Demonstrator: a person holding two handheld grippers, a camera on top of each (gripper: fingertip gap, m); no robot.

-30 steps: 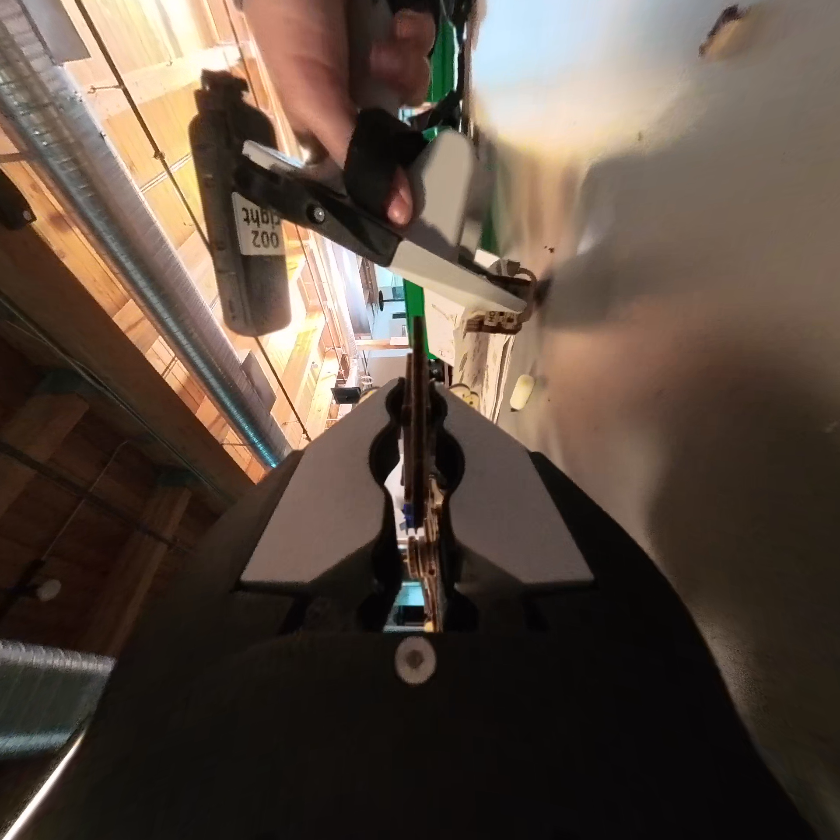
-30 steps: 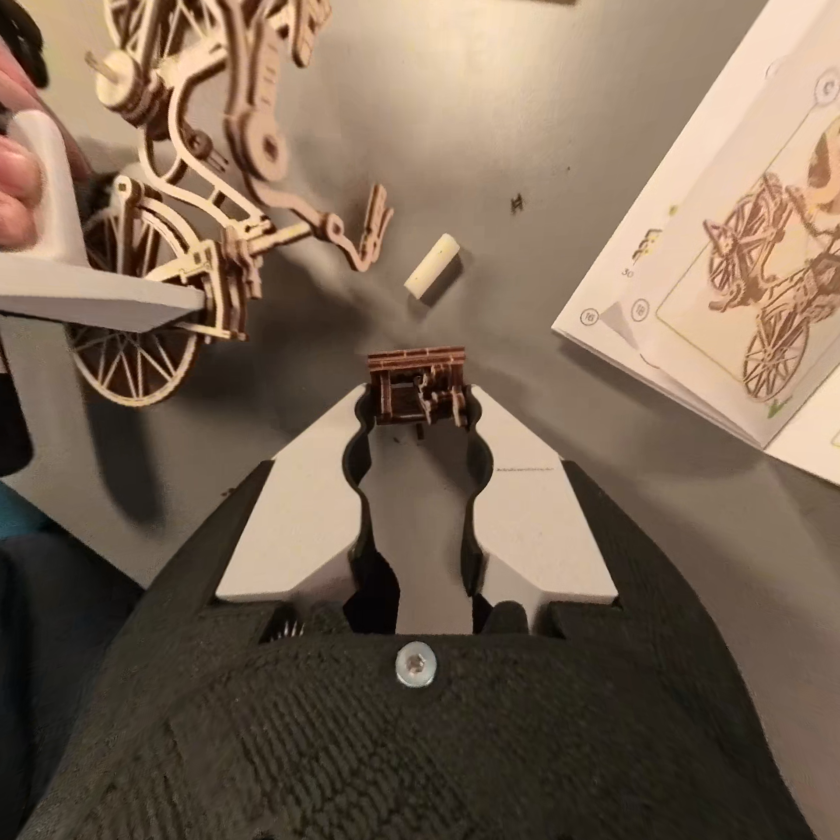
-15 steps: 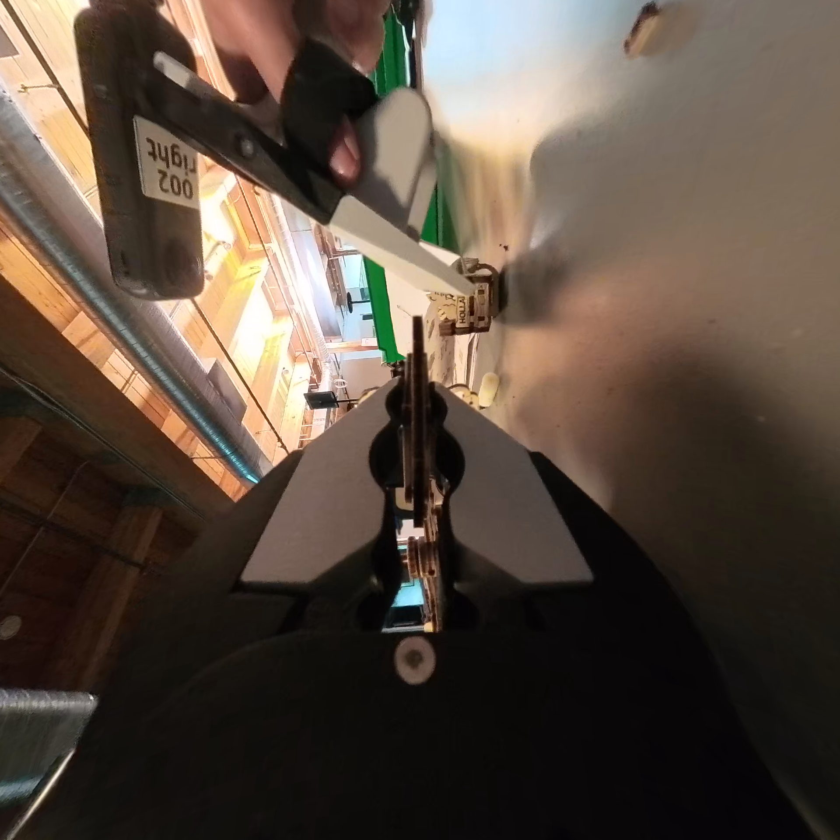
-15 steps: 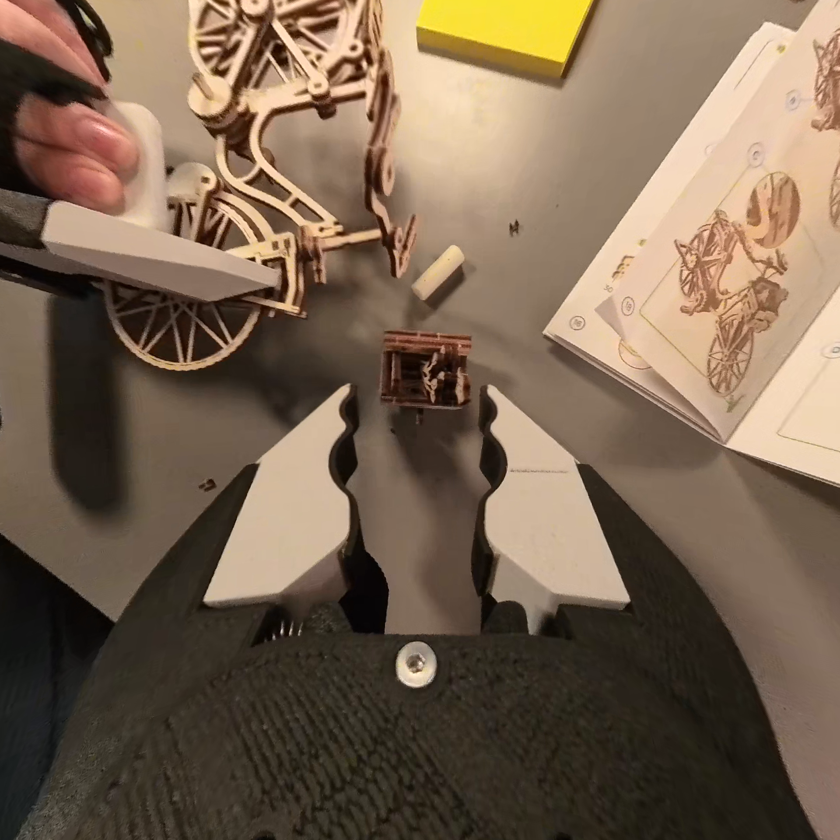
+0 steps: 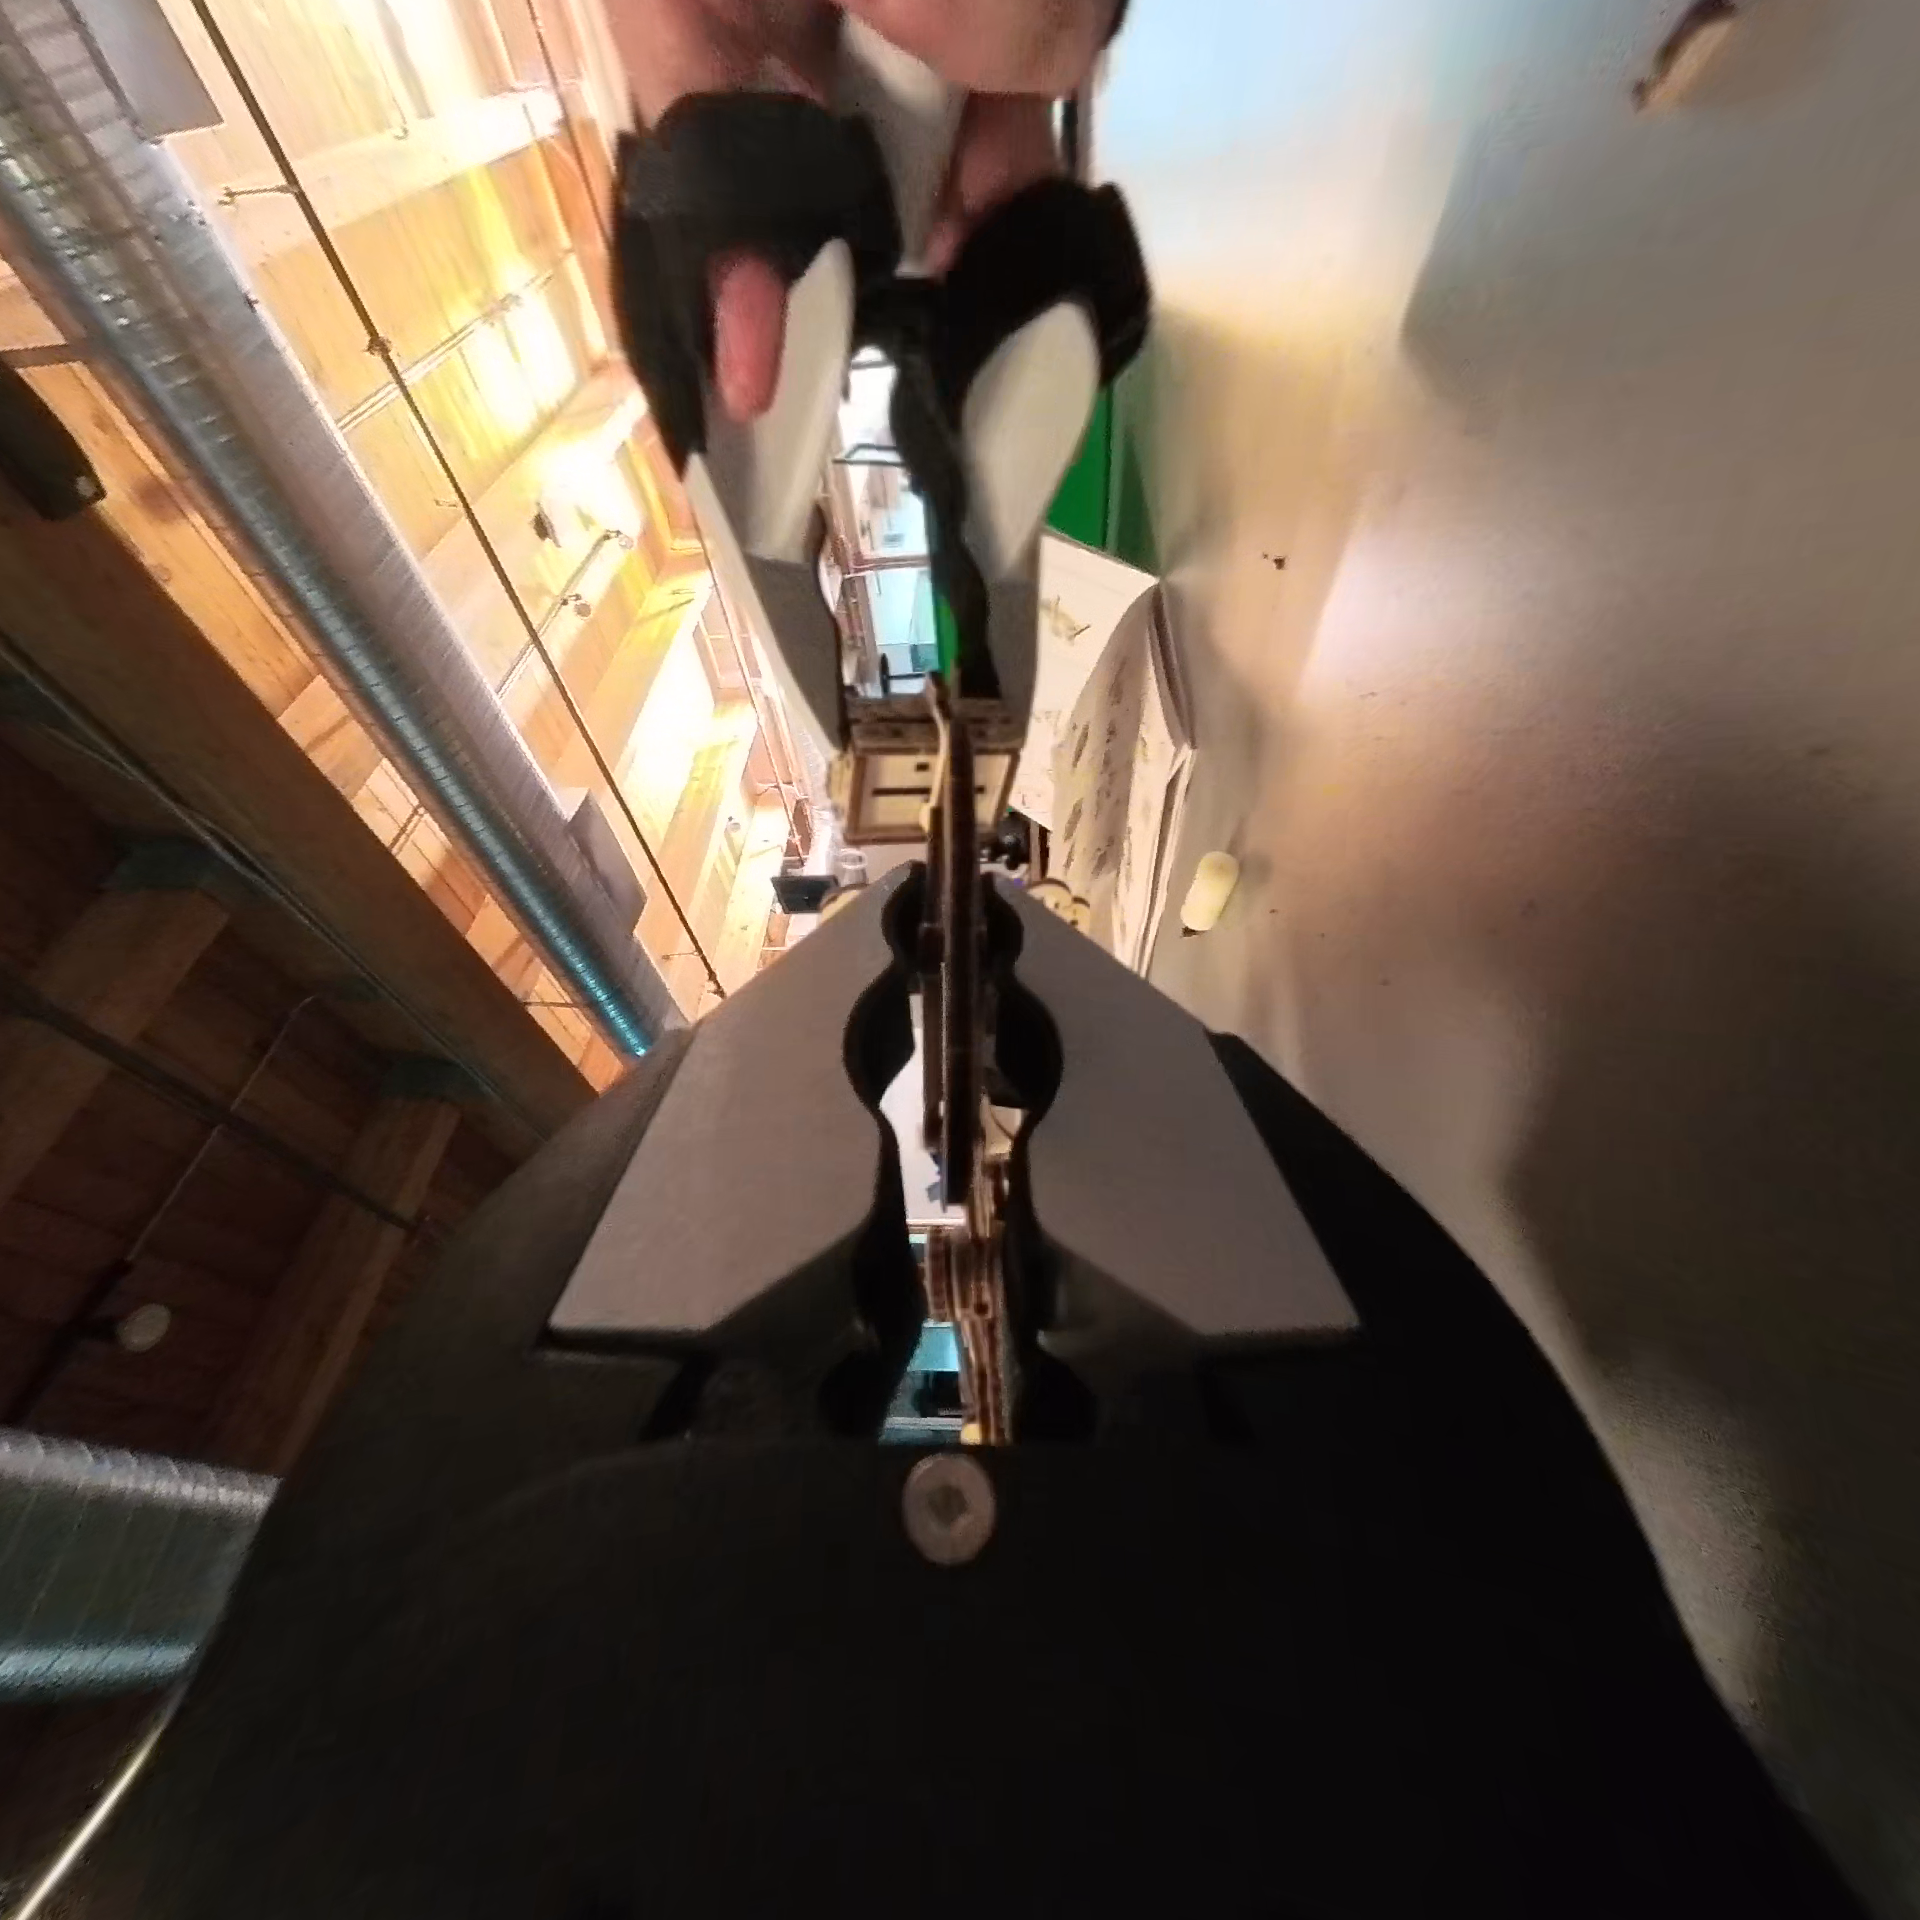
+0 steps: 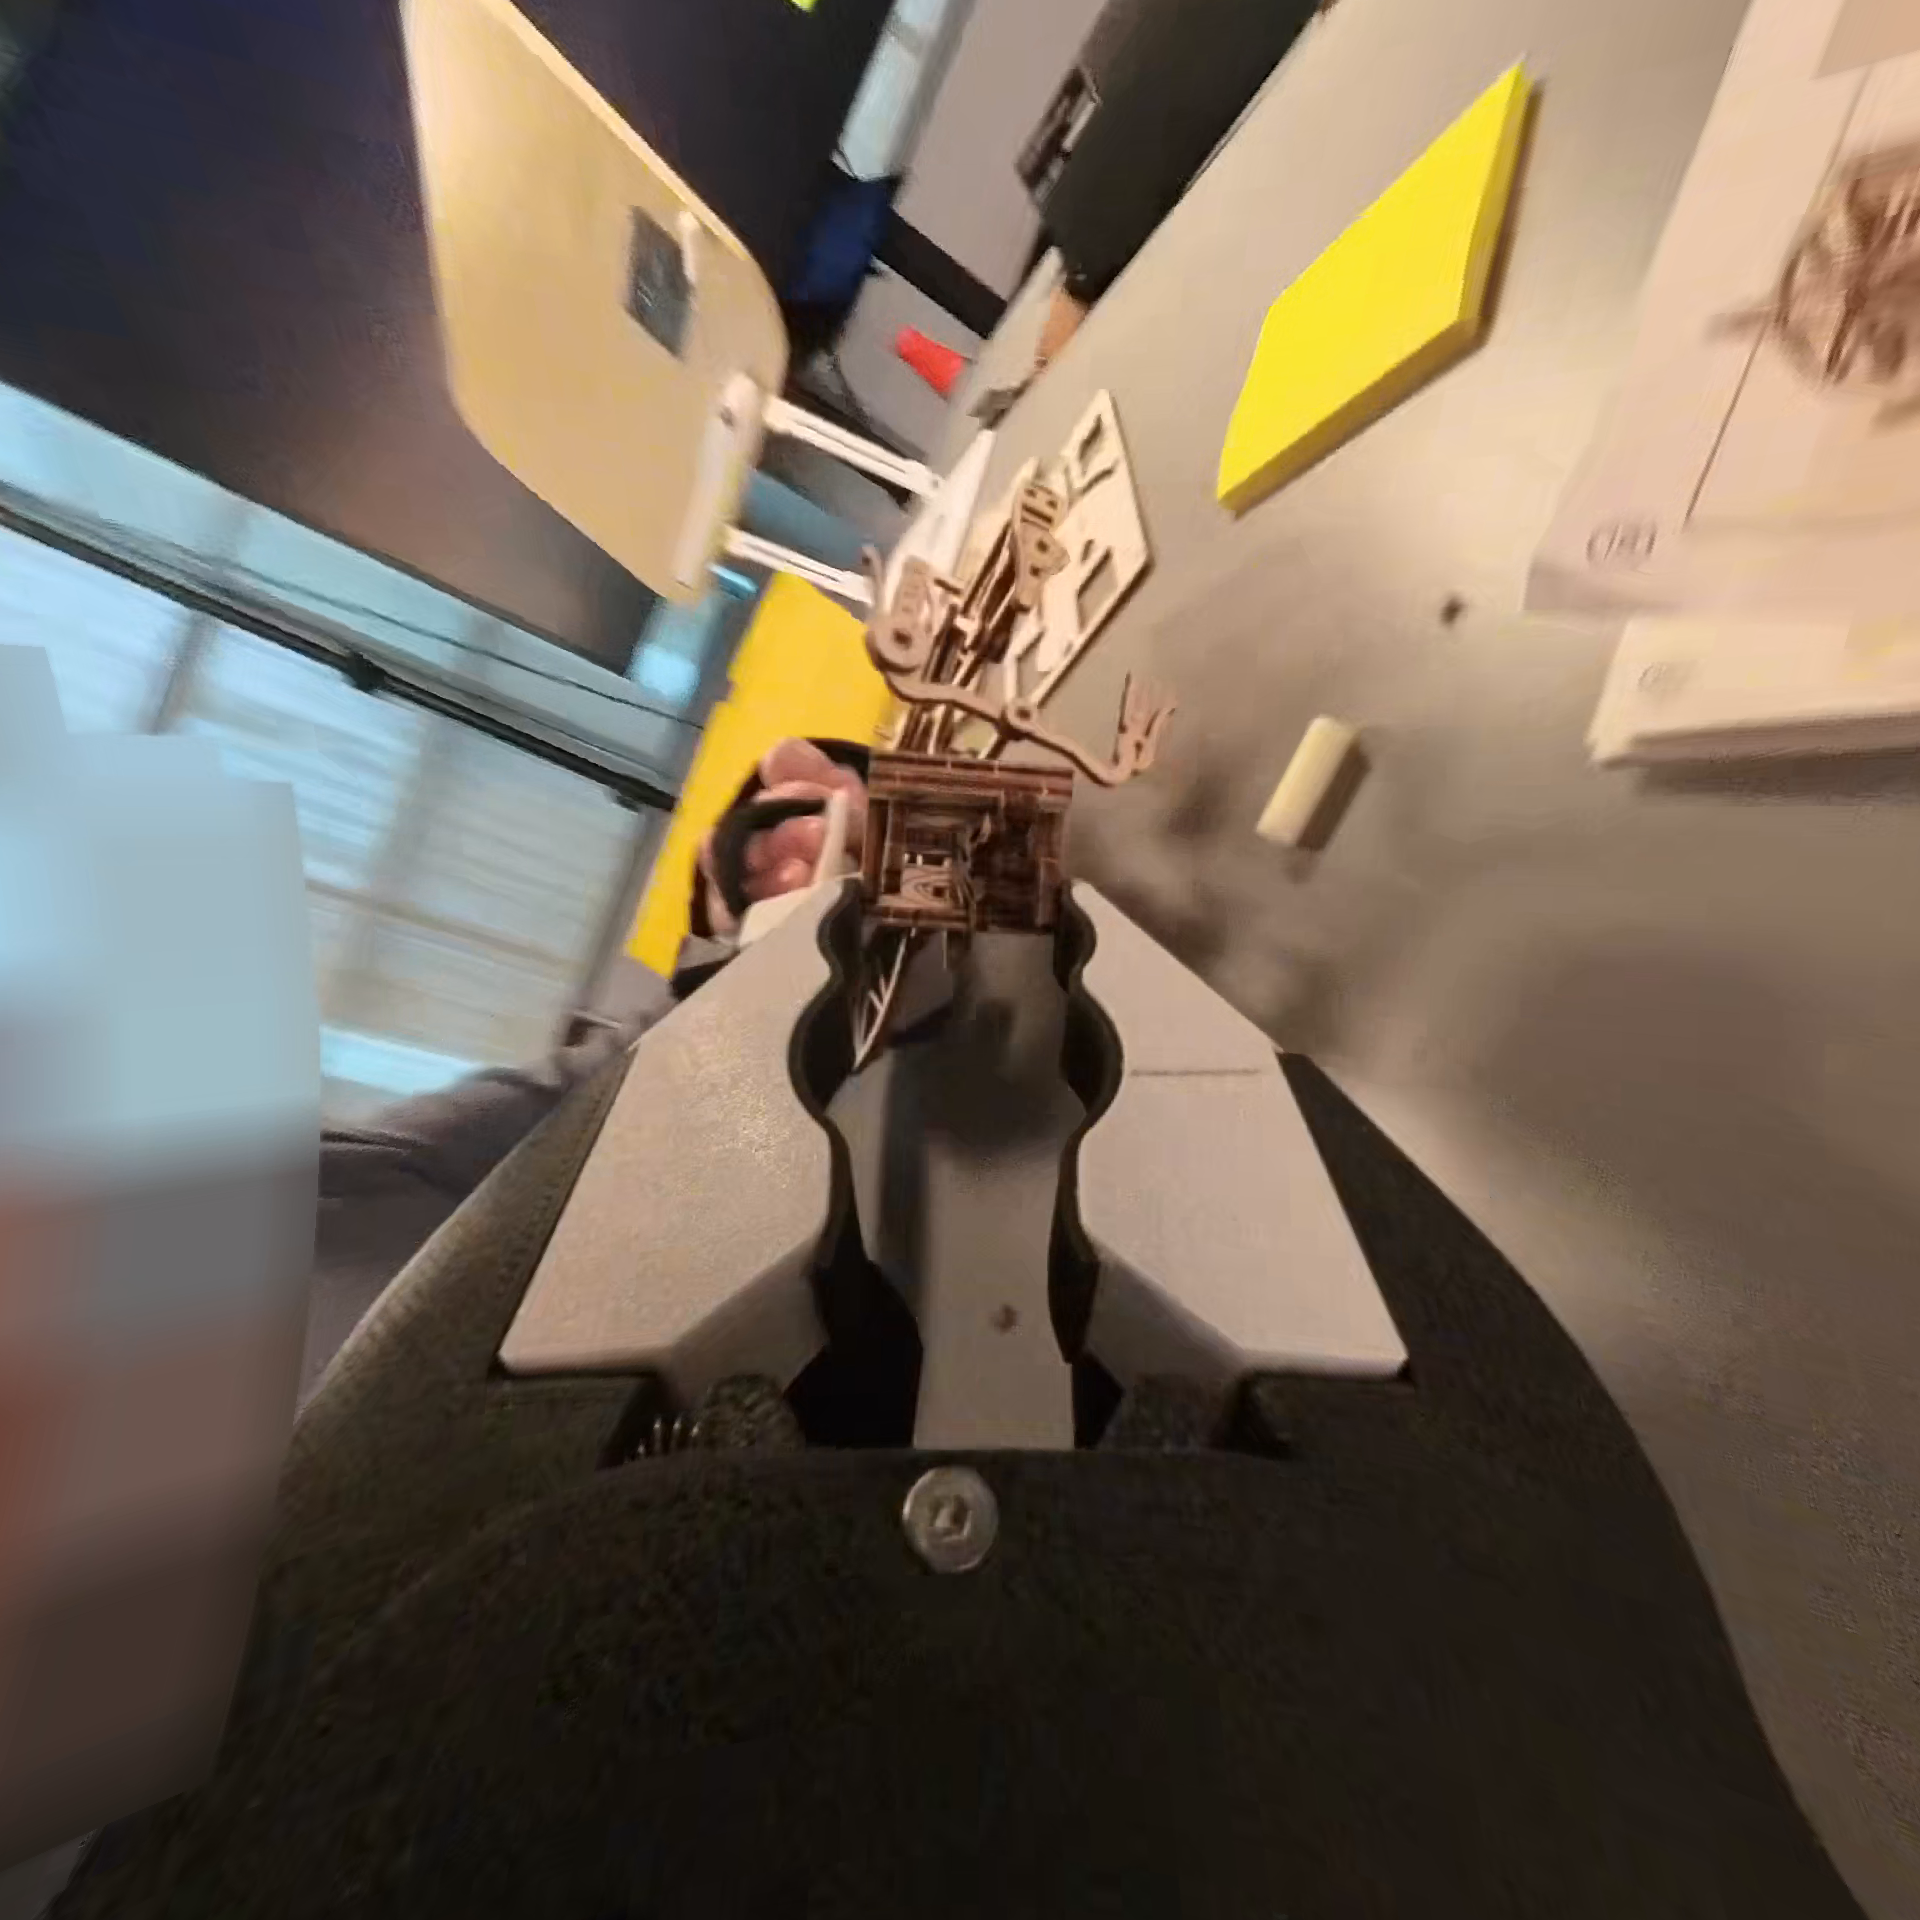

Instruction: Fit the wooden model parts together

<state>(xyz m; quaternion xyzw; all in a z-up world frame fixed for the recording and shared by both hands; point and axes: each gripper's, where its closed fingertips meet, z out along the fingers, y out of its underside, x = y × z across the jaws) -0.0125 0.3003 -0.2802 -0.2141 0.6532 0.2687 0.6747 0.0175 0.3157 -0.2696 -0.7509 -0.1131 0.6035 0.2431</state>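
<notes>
My left gripper [image 5: 951,906] is shut on the wooden bicycle model [image 5: 953,997], which I see edge-on between its fingers. My right gripper [image 6: 956,920] is shut on a small dark wooden box part [image 6: 966,842] at its fingertips and holds it in the air. In the right wrist view the bicycle model [image 6: 977,634] stands just behind the box, with a hand [image 6: 779,831] beside it. In the left wrist view the right gripper [image 5: 914,675] comes in from above and its box part [image 5: 883,790] sits right at the bicycle's front edge. Whether they touch is unclear.
The grey table [image 6: 1507,1039] carries a white cylinder peg [image 6: 1307,781], a yellow pad [image 6: 1382,312], an open instruction booklet [image 6: 1766,644] and a punched-out wooden sheet [image 6: 1101,540]. The peg [image 5: 1210,894] and booklet [image 5: 1122,748] also show in the left wrist view. About 4 cm separates my left fingertips from my right.
Half a second ago my right gripper was open with the box on the table. It has shut on the box, lifted it and swung it up to the bicycle model. Left grip unchanged.
</notes>
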